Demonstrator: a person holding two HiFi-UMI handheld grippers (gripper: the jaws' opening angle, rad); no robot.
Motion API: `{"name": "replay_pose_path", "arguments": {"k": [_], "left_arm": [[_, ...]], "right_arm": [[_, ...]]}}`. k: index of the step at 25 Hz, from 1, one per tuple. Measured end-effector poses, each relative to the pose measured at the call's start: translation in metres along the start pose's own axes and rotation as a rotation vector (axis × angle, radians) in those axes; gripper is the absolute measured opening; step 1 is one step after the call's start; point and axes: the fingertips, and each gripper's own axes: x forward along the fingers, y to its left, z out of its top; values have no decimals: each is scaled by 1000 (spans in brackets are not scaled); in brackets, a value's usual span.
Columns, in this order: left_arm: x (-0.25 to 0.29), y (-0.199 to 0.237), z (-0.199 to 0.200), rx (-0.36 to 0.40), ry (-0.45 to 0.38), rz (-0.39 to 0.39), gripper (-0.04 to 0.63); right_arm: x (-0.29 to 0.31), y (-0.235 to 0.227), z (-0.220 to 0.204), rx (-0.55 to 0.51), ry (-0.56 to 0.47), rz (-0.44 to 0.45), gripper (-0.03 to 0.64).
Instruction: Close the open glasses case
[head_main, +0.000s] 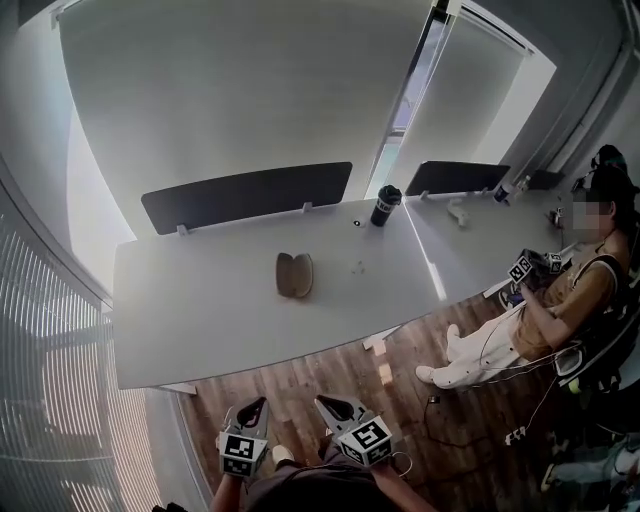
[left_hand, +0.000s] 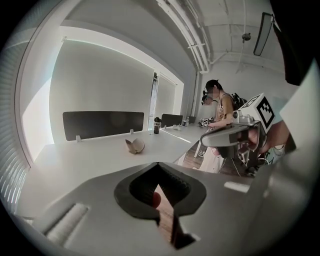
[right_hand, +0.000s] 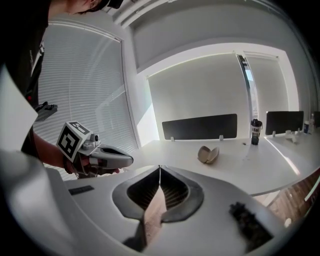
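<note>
Two grippers were held low at the near edge of the head view, over the wooden floor (head_main: 330, 370) and short of the white table (head_main: 190, 300). The left gripper (head_main: 256, 404) had its jaws brought together, tips meeting, with nothing between them; its own view showed only floor through the gap behind the tips. The right gripper (head_main: 324, 401) stood just beside it, its jaws likewise together at the tips and empty. Both grippers pointed toward the table.

The glasses case (head_main: 294, 275) lay near the middle of the table, well apart from both grippers. It was open: in the head view its two brown halves lay spread side by side, and the gripper views showed them parted like a shell. Nothing touched it.

A dark bottle (head_main: 385, 206) stood upright at the far edge of the table, near a dark divider panel (head_main: 247, 196). A seated person (head_main: 565, 295) was at the adjoining table to the right, holding devices with marker cubes.
</note>
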Motion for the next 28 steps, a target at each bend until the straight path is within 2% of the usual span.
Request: {"name": "replay_pose_path", "arguments": {"k": [6, 10, 15, 20, 25, 28], "left_arm": [[31, 16, 9, 0, 24, 22, 6], [66, 31, 20, 0, 49, 69, 6], [112, 31, 61, -54, 29, 93, 6], [147, 36, 94, -45, 33, 139, 6], [170, 48, 96, -52, 68, 162, 6], [188, 65, 94, -26, 99, 164, 6]], "right_arm": [[20, -30, 13, 4, -8, 29, 8], [48, -58, 30, -32, -21, 102, 8], [67, -117, 56, -19, -29, 174, 8], [82, -180, 65, 4, -27, 219, 8], [92, -222, 59, 44, -16, 205, 8], [102, -241, 64, 54, -7, 187, 8]]}}
